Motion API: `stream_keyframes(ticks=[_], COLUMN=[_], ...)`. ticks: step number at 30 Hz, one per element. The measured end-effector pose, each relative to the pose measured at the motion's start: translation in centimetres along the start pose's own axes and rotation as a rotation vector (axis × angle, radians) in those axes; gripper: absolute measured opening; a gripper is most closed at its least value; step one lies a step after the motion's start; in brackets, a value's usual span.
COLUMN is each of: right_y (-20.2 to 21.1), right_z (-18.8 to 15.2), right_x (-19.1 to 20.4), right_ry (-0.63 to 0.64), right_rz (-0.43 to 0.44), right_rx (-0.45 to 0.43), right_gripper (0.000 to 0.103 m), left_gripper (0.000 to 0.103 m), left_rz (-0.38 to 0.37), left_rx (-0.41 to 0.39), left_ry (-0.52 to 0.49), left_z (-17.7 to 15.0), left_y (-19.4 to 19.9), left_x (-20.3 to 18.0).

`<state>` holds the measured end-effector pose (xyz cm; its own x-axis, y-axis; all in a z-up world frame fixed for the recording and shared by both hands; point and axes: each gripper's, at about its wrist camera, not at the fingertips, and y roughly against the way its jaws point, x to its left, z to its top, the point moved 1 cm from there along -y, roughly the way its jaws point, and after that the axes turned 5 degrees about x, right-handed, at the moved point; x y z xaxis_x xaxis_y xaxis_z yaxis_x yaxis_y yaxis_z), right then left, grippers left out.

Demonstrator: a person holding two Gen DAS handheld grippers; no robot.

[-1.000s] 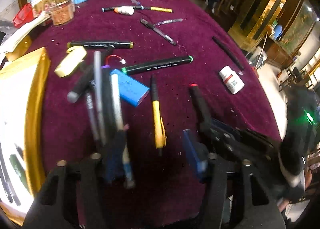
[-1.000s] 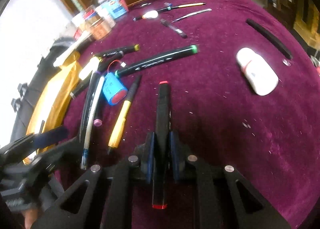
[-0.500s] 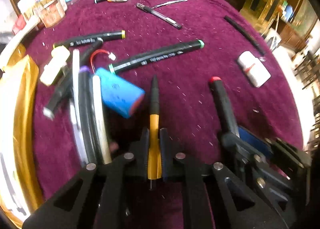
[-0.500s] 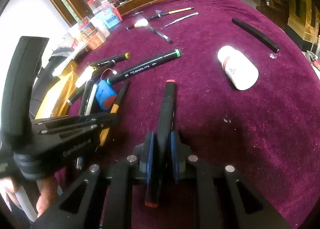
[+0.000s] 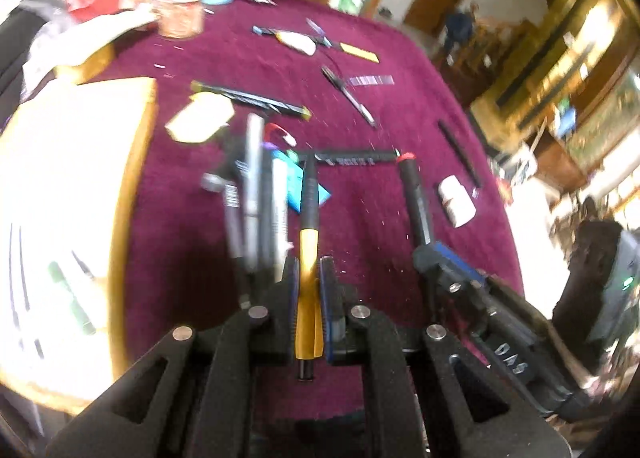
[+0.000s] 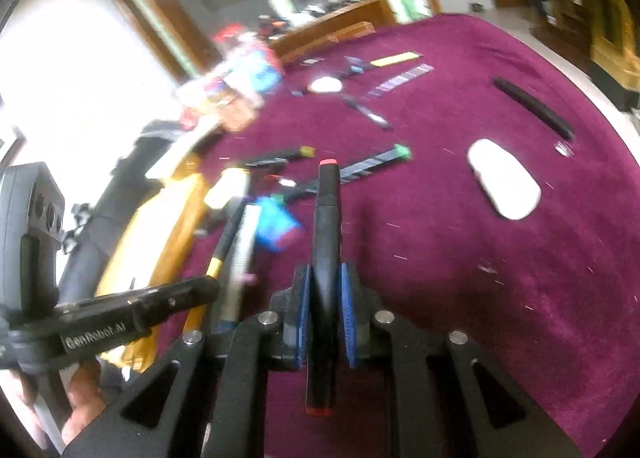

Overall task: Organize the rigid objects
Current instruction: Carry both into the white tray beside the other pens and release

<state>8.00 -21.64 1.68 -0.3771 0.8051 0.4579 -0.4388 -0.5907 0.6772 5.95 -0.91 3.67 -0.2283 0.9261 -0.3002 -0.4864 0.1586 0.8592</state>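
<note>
Left gripper (image 5: 308,278) is clamped on a yellow-and-black pen (image 5: 309,242), held lengthwise w/ tip fwd above the purple cloth (image 5: 360,217). Right gripper (image 6: 325,298) pinches a black marker (image 6: 326,242) w/ red caps the same way. Both probably headed for the gold-rimmed tray (image 5: 132,185) at left, where a few pens already lie.

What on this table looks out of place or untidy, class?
Pens and markers lie scattered at all angles across the purple cloth, with a white bottle tipped on its side. A loose heap of pens overlaps a blue battery pack. Nothing looks spilled or broken.
</note>
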Motion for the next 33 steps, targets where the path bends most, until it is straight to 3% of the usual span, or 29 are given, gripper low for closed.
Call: stream_keyframes(ticks=[4,10,15,20,26,33], right_y=[-0.8,-4.1,-7.4,-12.1,-17.9,-19.4], right_z=[0.2,-0.4,-2.0,-3.7,-5.7,-6.5], right_x=[4.2,11.5,17.4,22.6,25.8,26.8], right_ry=[0.114,0.259,0.323,0.382,0.446,0.528], right_rz=[0.091,0.285,0.370,0.350,0.186,0.054], right_rx=[0.044,0.160,0.258,0.366,0.473,0.456], right_gripper=[0.013,0.013,0.014,0.014,0.014,0.014], left_gripper=[0.007,0.007,0.007,0.007,0.007,0.008], left_rz=[0.003,0.112,0.176,0.184,0.218,0.290], left_rx=[-0.090,-0.210,-0.216,-0.178,-0.089,-0.008], left_ry=[0.092,0.264,0.360,0.426,0.453,0.429], left_z=[-0.6,-1.6,-2.0,-2.9,-3.9,-4.5], left_y=[4.5,9.7,10.1,8.3,5.0,3.0], left_x=[3.9,12.1,18.3,23.0,25.7,26.0])
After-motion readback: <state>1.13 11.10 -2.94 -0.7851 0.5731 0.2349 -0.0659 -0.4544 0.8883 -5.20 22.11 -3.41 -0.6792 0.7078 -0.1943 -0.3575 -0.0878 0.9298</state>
